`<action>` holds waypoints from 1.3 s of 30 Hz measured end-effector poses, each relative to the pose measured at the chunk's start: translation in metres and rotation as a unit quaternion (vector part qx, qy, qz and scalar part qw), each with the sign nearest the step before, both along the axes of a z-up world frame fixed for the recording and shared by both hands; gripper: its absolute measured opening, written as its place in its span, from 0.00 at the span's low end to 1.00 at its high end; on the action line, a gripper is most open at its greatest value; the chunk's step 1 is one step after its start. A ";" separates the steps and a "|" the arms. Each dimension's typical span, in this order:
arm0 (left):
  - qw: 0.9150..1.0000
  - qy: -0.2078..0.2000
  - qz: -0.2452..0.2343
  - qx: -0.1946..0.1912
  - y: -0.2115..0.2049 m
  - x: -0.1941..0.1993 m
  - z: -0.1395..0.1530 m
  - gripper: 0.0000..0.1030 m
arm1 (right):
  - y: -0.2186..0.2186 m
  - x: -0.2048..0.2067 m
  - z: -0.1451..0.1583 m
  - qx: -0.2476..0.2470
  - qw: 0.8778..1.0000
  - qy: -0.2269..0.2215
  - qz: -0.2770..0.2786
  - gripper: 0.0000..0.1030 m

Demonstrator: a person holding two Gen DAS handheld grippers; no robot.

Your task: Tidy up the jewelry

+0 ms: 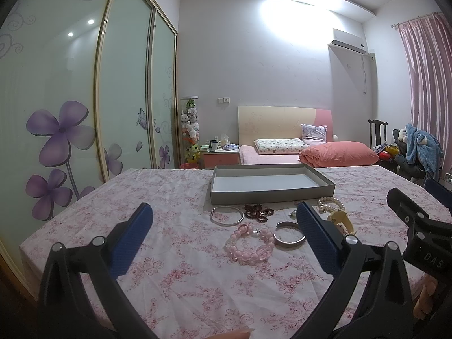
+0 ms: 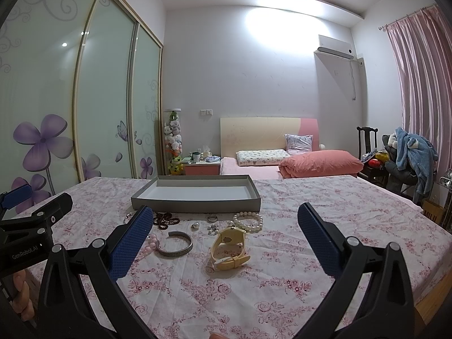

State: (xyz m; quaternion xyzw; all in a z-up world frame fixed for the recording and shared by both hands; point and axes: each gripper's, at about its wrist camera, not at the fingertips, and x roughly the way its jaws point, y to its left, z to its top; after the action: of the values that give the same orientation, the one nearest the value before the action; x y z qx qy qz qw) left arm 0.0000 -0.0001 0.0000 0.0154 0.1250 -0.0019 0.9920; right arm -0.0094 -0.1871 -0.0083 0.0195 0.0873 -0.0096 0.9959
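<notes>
Two grippers, both mine, hang above the floral tablecloth [image 1: 175, 254] with nothing between their blue pads. My left gripper [image 1: 223, 214] has its jaws spread wide; through the gap I look down on the pink bead bracelet [image 1: 250, 244], which lies on the cloth well short of my fingertips. My right gripper [image 2: 223, 214] is just as wide apart and grips nothing — the cream watch [image 2: 228, 247] stands on its strap in the space ahead of it, dial facing me. The jewelry is scattered in a loose cluster on the cloth, just in front of the grey tray [image 2: 197, 202]; none of it sits inside. Nearest the tray's front wall lie the dark red bead string [image 1: 258, 212] and the thin silver bangle [image 1: 227, 216], close beside each other. The open silver cuff [image 2: 176, 244] rests between the pink beads and the watch, apart from both. Behind the watch the pearl bracelet [image 2: 250, 221] is coiled, touching or nearly touching the watch's top edge — I cannot tell which. A few small pieces, a ring [image 2: 212, 218] among them, sit between the dark beads and the pearls; they are too small to name further. From my left camera the right gripper shows at the right edge, and a hand [image 2: 21, 296] shows at the lower left of my right camera's view.
</notes>
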 end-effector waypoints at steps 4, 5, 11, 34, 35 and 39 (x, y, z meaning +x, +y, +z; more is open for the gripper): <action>1.000 0.000 0.000 0.000 0.000 0.000 0.000 0.96 | 0.000 0.000 0.000 0.000 1.000 0.000 0.000 0.98; 1.000 0.000 0.000 0.000 0.000 0.000 0.000 0.96 | 0.000 0.000 0.000 0.000 1.000 0.000 0.000 0.98; 1.000 0.000 0.000 0.000 0.000 0.000 0.000 0.96 | 0.000 0.001 0.000 0.000 1.000 0.000 0.000 0.98; 1.000 0.000 0.000 0.001 0.000 0.000 0.000 0.96 | 0.000 0.000 -0.001 0.000 1.000 0.000 0.000 0.98; 1.000 0.000 0.000 0.001 0.000 0.000 0.000 0.96 | 0.001 0.001 -0.001 0.000 1.000 0.000 0.000 0.98; 1.000 0.006 0.002 0.002 0.000 0.001 0.000 0.96 | 0.000 0.002 0.000 0.000 1.000 0.005 0.001 0.98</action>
State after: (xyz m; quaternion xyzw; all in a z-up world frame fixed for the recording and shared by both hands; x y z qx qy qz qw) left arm 0.0013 -0.0005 -0.0004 0.0169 0.1308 -0.0001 0.9913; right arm -0.0076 -0.1867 -0.0087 0.0194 0.0926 -0.0091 0.9955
